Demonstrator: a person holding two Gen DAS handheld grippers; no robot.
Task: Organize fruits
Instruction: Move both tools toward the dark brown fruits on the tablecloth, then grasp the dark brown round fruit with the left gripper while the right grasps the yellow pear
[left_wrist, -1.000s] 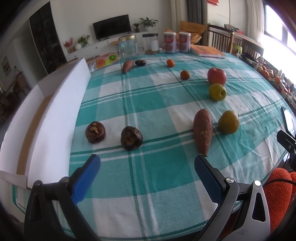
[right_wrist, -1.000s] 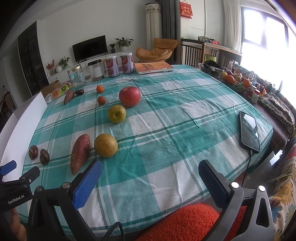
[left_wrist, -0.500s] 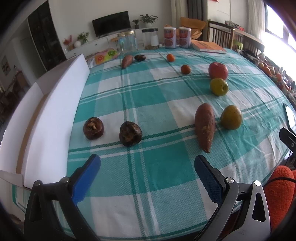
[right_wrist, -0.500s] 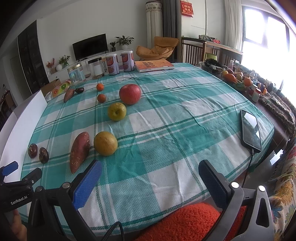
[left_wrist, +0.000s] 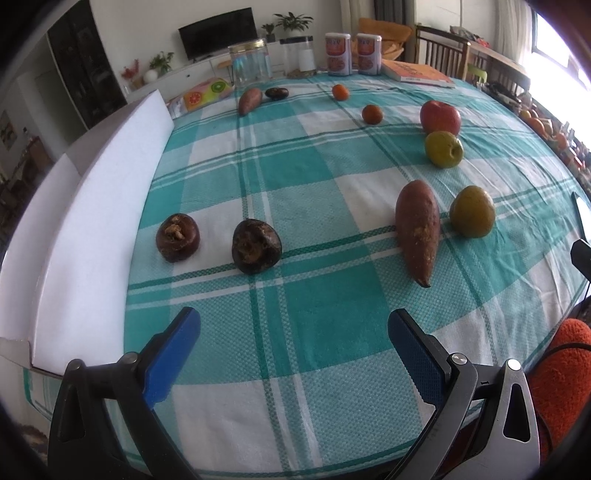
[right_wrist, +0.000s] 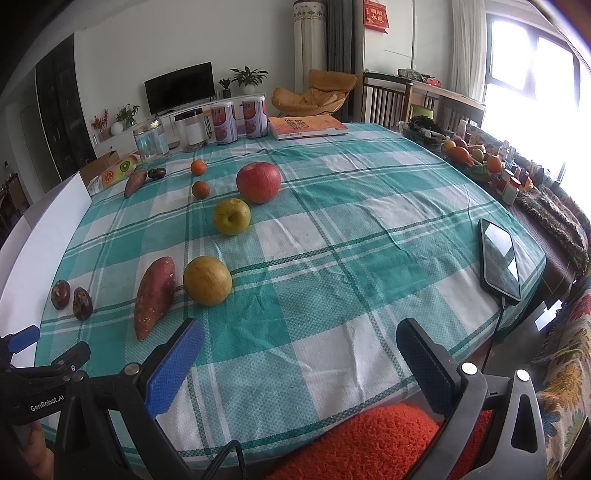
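Note:
Produce lies spread on the teal checked tablecloth. Two dark brown shrivelled fruits lie nearest my left gripper, which is open and empty above the table's near edge. A sweet potato lies beside a yellow-green fruit. Further back are a yellow-green apple, a red apple and two small oranges. My right gripper is open and empty, near the sweet potato and the yellow-green fruit.
A white foam box runs along the table's left edge. A phone lies at the right edge. Jars and cans, a book, a second sweet potato and a dark fruit are at the back.
Both grippers have moved slightly forward over the table, so the fruits look a little closer. Both stay open and nothing on the table has moved.

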